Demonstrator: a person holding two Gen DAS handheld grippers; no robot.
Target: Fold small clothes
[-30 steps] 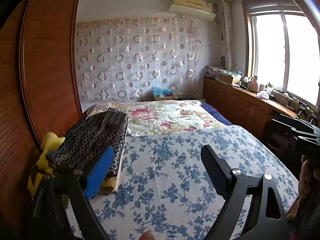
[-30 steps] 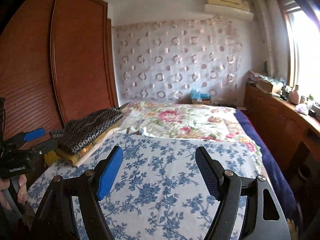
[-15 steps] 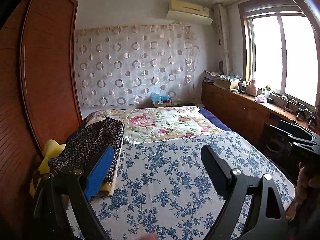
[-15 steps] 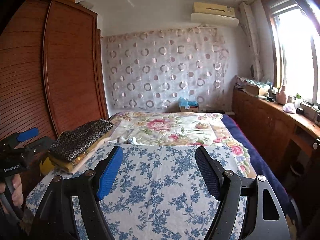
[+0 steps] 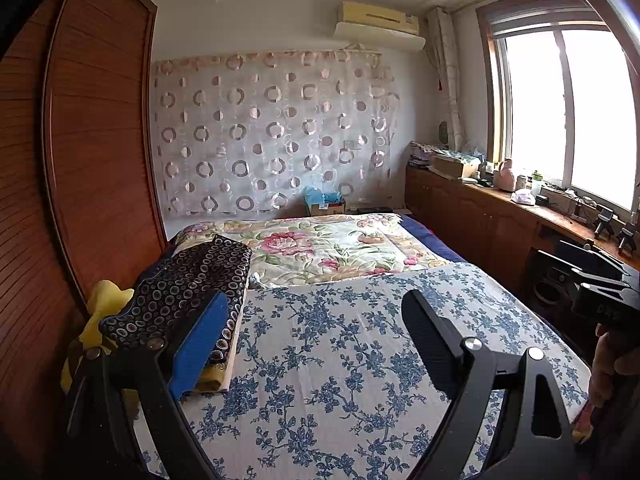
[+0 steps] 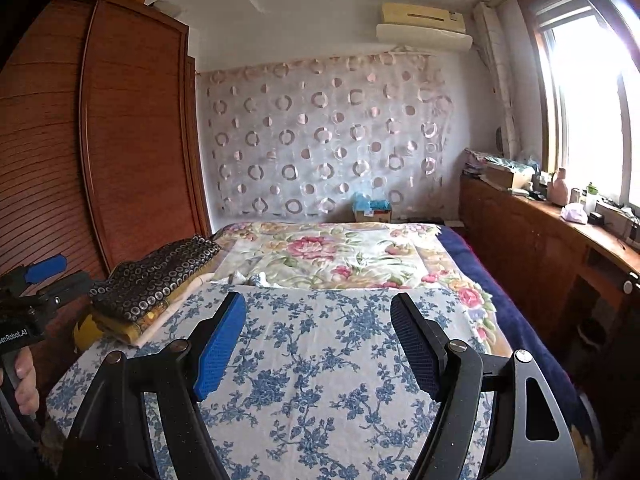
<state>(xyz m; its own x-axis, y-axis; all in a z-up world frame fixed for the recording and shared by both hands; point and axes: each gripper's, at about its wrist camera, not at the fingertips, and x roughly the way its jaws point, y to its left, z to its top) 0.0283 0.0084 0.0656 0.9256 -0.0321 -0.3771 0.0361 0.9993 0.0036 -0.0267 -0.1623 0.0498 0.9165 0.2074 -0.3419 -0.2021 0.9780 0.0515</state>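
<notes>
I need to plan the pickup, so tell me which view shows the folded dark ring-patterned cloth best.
The left wrist view: the dark ring-patterned cloth lies close and large, though that gripper's blue finger hides its near corner. The right wrist view shows it smaller and side-on, atop stacked fabrics.

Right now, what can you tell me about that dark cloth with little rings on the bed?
The dark ring-print cloth looks like soft fabric, black with small pale circles. It lies folded on top of a stack at the bed's left edge, near the wooden wardrobe, resting on yellowish and cream cloths beneath. Neither gripper touches it.
</notes>
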